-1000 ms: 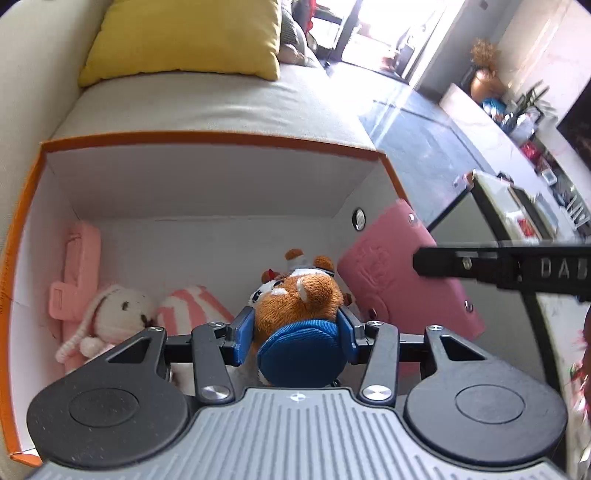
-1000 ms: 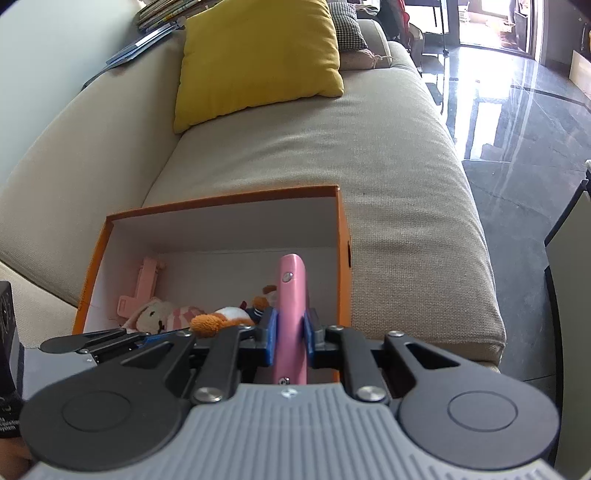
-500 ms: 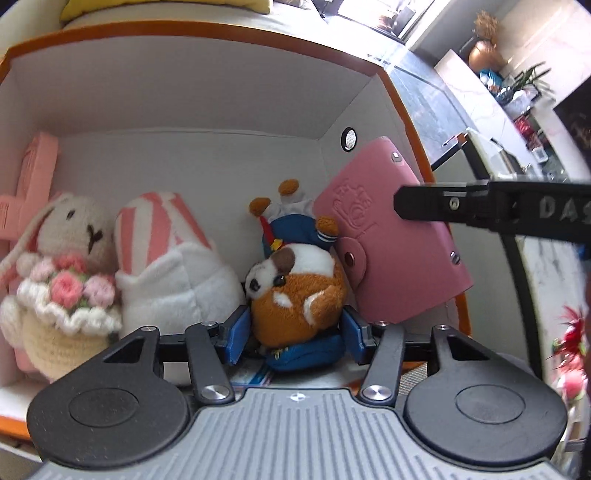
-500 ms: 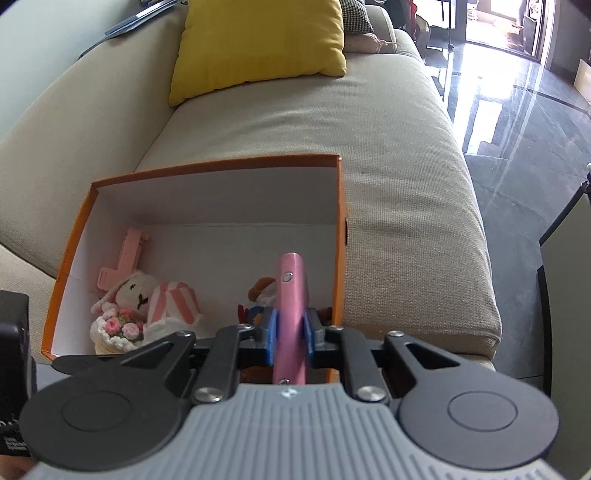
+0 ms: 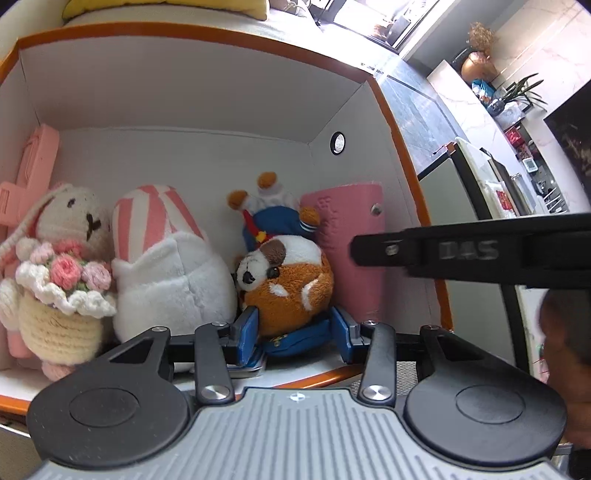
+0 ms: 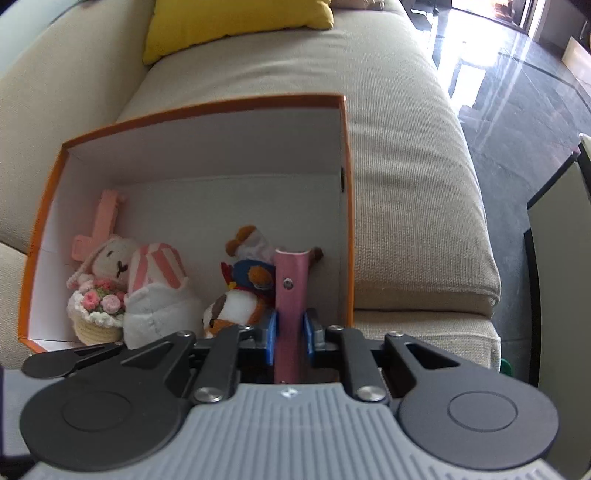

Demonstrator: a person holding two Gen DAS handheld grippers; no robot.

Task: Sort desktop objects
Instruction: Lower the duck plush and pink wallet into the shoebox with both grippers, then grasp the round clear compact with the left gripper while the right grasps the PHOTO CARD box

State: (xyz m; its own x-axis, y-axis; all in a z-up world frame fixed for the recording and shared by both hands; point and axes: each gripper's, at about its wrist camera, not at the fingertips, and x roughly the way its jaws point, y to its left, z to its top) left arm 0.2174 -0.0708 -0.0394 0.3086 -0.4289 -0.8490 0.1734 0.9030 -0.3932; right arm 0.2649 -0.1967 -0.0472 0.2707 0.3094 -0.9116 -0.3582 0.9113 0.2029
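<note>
An orange box (image 5: 184, 37) with white walls stands in front of a beige sofa. A brown-and-white plush in a blue outfit (image 5: 291, 284) lies upside down on the box floor. My left gripper (image 5: 295, 334) has its blue pads on either side of the plush's blue cap. Its jaws are closing, and a thin gap shows at the right pad. My right gripper (image 6: 290, 334) is shut on a pink snap wallet (image 6: 291, 291). It holds the wallet (image 5: 347, 240) upright inside the box (image 6: 203, 107), between the plush (image 6: 236, 310) and the right wall.
Also in the box are a crochet bunny with flowers (image 5: 59, 266), a pink-and-white striped plush (image 5: 162, 258) and a pink stand (image 5: 35, 173) by the left wall. Behind are the sofa seat (image 6: 406, 184) and a yellow cushion (image 6: 229, 22). A dark floor (image 6: 517, 92) lies to the right.
The left gripper tipped down into the box, and the plush went from held up to lying on the box floor. The right gripper lowered the pink wallet into the box beside the plush.
</note>
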